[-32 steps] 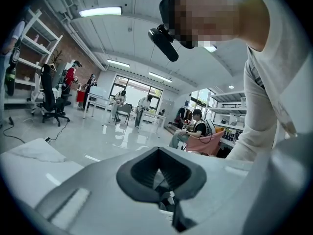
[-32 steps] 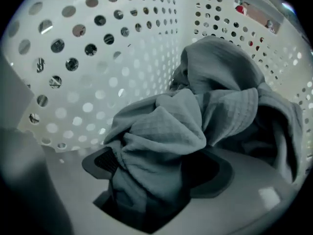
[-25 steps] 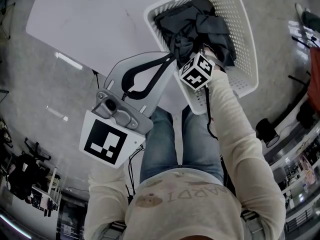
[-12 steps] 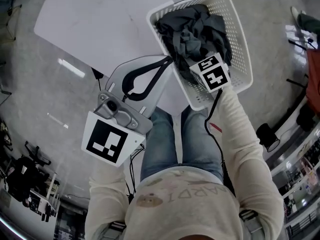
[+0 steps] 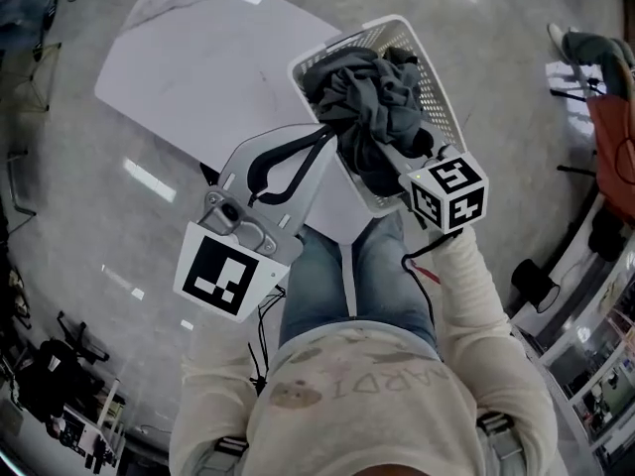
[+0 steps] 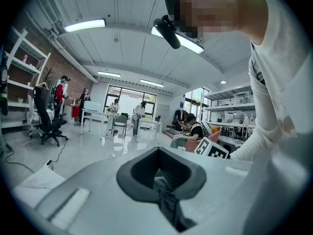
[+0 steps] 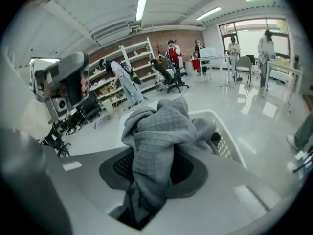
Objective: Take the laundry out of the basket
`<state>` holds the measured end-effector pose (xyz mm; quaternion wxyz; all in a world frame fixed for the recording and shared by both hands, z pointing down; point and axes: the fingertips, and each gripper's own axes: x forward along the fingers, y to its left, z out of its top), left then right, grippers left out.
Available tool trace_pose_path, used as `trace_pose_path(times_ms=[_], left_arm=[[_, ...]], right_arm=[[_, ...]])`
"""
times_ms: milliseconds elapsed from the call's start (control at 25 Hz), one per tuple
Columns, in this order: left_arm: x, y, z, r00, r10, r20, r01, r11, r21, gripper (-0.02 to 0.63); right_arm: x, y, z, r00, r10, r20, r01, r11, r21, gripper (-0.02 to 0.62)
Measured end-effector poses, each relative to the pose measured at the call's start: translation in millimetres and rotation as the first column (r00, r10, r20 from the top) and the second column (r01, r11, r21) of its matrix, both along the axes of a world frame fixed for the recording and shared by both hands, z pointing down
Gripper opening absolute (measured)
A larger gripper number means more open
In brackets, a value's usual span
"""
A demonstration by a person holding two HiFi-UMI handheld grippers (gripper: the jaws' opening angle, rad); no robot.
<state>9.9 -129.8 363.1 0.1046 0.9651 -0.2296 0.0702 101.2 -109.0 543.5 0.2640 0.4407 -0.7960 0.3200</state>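
So the right tool (image 7: pixel 149 180) is clamped on a grey waffle-textured cloth (image 7: pixel 156 131). Its jaws have just been closing, and the cloth is bunched right between them. From there the fabric runs up over the front of the tool and drapes back down toward the basket (image 5: pixel 438 79).

In the head view that tool hangs over the near end of the basket, with its marker cube (image 5: pixel 448 194) just outside the near rim. The rest of the laundry (image 5: pixel 369 92) is a dark grey heap inside the basket, mounded above the rim, and the gripped piece is drawn up from that heap.

The left tool (image 5: pixel 328 135) is off the basket's left side, with its tips just beside the rim and close to the edge of the heap. Its own view shows the jaws drawn together with no fabric in them, just the room beyond.

A white desk (image 5: pixel 198 77) lies along the basket's left side. I honestly can't tell whether the basket stands on its corner or only next to it.
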Motion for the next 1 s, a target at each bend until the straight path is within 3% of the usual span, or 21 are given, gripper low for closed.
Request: trace_pose_path(times_ms=[240, 440, 1000], left_arm=[[6.7, 17.0, -49.9, 1.0, 0.003, -0.028, -0.002, 0.999, 0.046, 0.001], [5.8, 25.4, -86.9, 0.998, 0.008, -0.058, -0.003, 0.996, 0.088, 0.001], [13.1, 55.9, -175.8, 0.99, 0.095, -0.107, -0.069, 0.972, 0.223, 0.001]], right_arm=[[3.8, 14.0, -92.1, 0.995, 0.051, 0.081, -0.062, 0.989, 0.136, 0.156], [2.4, 18.1, -157.6, 0.985, 0.093, 0.145, -0.126, 0.962, 0.244, 0.156], [4.5, 51.5, -310.1, 0.965, 0.113, 0.235, -0.222, 0.827, 0.517, 0.155]])
